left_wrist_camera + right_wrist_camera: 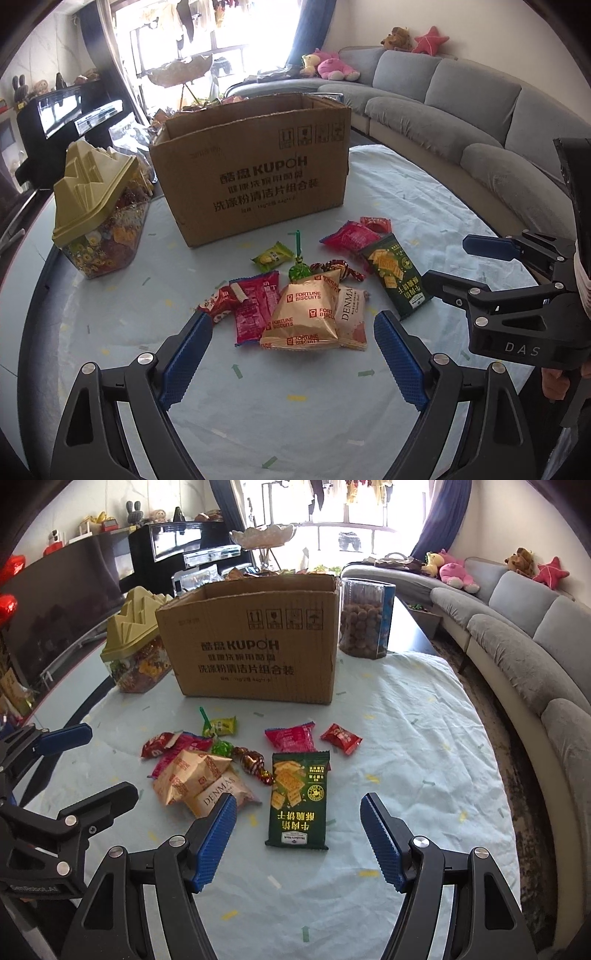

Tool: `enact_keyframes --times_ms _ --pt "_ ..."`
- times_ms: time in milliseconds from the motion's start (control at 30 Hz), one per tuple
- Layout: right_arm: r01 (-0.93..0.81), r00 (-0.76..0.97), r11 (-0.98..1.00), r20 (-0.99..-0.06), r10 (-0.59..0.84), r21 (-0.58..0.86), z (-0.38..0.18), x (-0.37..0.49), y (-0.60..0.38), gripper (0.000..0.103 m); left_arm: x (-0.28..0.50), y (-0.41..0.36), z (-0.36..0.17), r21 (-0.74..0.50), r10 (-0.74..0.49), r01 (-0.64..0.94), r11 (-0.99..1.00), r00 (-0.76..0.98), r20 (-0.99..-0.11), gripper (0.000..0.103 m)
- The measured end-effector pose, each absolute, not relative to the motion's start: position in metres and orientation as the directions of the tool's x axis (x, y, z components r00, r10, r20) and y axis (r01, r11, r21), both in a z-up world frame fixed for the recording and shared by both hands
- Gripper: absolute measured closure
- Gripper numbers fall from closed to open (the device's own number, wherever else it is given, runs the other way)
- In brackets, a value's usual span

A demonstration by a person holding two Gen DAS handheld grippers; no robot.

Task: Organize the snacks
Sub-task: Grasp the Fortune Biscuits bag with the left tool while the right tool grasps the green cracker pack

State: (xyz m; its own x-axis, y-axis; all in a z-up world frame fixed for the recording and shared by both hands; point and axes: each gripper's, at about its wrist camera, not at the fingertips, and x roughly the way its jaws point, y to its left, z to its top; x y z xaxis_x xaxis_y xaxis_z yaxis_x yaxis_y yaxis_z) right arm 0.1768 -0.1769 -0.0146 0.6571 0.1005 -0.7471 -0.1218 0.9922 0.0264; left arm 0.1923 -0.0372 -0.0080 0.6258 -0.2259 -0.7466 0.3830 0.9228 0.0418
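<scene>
loose snacks (306,314) before cardboard box (255,173), both grippers' fingers (218,838) apart

The right gripper (299,814) hangs over the pale tablecloth (424,746) with its blue pads wide apart and nothing between them — the dark green cracker packet (300,801) lies flat just ahead. To its left sits a heap of wrappers, a gold biscuit bag (188,775) among them. Behind stands an open cardboard box (255,642). The left gripper (79,760) shows at the left edge, also gaping.
</scene>
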Motion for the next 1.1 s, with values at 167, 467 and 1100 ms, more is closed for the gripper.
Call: enact_keyframes --times_ms 167,467,1100 --pt "-0.116 0.628 0.993 -0.772 0.098 0.032 -0.029 0.182 -0.177 0.033 0.203 -0.038 -0.019 0.016 -0.242 0.391 0.920 0.600 -0.763 0.019" --pt "-0.092 0.582 0.994 -0.806 0.105 0.063 -0.050 0.201 -0.179 0.033 0.224 -0.039 -0.037 -0.043 -0.279 0.405 0.913 0.545 -0.790 0.029" --pt "-0.064 0.545 0.995 -0.832 0.099 0.077 -0.074 0.232 -0.179 0.033 0.246 -0.045 -0.057 -0.122 -0.333 0.419 0.900 0.479 -0.812 0.048"
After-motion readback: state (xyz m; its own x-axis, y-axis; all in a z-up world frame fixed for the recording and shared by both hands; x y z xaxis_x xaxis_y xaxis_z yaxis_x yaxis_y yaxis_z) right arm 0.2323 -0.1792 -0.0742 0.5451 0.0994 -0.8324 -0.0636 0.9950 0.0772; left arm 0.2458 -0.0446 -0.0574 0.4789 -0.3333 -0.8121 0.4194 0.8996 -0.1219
